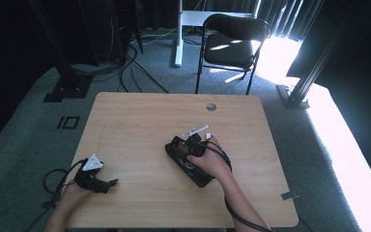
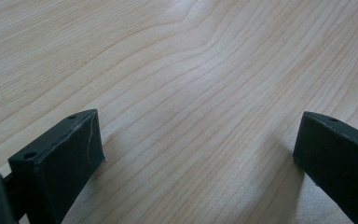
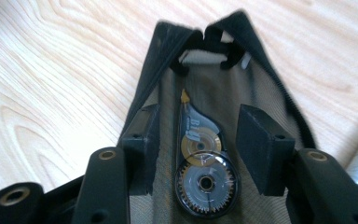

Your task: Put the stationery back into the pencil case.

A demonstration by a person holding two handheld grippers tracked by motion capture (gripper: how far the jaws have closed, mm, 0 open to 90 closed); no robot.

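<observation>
**Two tongs over one black mesh pouch**

Bare tabletop [image 1: 140, 121] surrounds the work on all sides. The left tongs [image 2: 198, 154] rest near the front-left edge, jaws wide apart with nothing between them. The right tongs [image 3: 198, 149] stand half open inside the mesh pouch [image 3: 261, 88], right of centre; a correction-tape dispenser [image 3: 204, 163] lies between the pads, untouched. The high view shows the pouch [image 1: 186, 159] beneath the right hand [image 1: 212, 162].

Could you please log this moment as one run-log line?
right gripper: open, jaws astride correction tape inside black pouch | left gripper: open, over bare table
</observation>
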